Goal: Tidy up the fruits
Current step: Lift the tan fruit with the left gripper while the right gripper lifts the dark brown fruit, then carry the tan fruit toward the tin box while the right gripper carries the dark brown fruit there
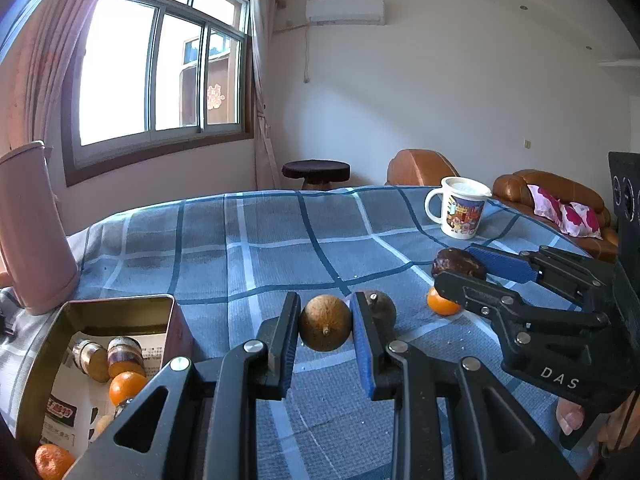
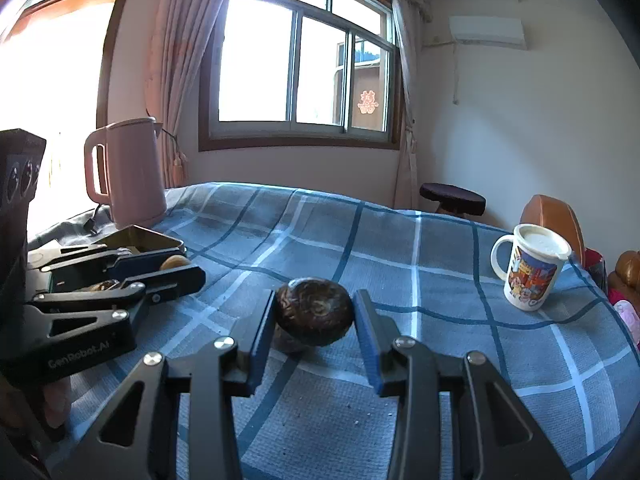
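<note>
You're mid-carry w/ both tongs loaded: left gripper (image 1: pixel 325 334) pinches the tan fruit (image 1: pixel 325 323), right gripper (image 2: pixel 314 320) the dark fruit (image 2: pixel 314 311), both above the cloth; next, swing to the tin (image 1: pixel 120 306) & release.

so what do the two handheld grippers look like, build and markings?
Both are matte black linkage frames with silver pivot pins and blue ribbed pads. The right gripper has "DAS" in white on its side; the left gripper reads "GenRobot.AI". No cables or sleeves visible.

"DAS" on right claw (image 1: pixel 464 264); "GenRobot.AI" on left claw (image 2: pixel 176 270)
</note>
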A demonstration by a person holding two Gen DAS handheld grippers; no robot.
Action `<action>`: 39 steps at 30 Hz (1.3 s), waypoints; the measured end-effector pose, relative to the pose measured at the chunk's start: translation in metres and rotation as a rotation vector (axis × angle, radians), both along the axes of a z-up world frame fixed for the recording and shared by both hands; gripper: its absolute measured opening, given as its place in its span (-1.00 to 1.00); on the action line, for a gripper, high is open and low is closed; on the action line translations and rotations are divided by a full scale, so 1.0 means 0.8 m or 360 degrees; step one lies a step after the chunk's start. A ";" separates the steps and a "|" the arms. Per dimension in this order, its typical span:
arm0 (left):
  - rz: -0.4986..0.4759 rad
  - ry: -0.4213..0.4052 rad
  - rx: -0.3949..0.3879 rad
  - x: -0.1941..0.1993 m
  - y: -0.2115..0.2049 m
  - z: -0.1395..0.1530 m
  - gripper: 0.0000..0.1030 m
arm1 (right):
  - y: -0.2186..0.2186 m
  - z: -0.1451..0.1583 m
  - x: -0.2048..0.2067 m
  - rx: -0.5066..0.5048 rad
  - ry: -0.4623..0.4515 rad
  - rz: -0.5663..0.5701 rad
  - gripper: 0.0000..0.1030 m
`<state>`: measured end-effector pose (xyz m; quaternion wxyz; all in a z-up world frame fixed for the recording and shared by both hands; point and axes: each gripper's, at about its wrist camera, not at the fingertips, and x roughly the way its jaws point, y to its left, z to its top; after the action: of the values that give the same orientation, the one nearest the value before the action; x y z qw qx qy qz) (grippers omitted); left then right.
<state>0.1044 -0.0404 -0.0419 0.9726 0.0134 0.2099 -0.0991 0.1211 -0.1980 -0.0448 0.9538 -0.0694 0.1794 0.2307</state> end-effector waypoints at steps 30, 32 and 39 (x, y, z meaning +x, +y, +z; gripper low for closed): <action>0.0128 -0.0230 0.0017 -0.030 0.005 0.011 -0.47 | -0.014 0.009 -0.026 0.0110 -0.0159 -0.0027 -0.18; 0.0129 -0.0225 0.0012 -0.031 0.005 0.011 -0.47 | -0.014 0.010 -0.029 0.0112 -0.0172 -0.0025 -0.18; 0.0111 -0.0231 0.0014 -0.036 0.000 0.011 -0.47 | -0.012 0.011 -0.034 0.0112 -0.0177 -0.0025 -0.18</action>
<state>0.0756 -0.0406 -0.0329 0.9880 0.0176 0.1396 -0.0631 0.0943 -0.2076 -0.0357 0.9660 -0.0471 0.1184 0.2250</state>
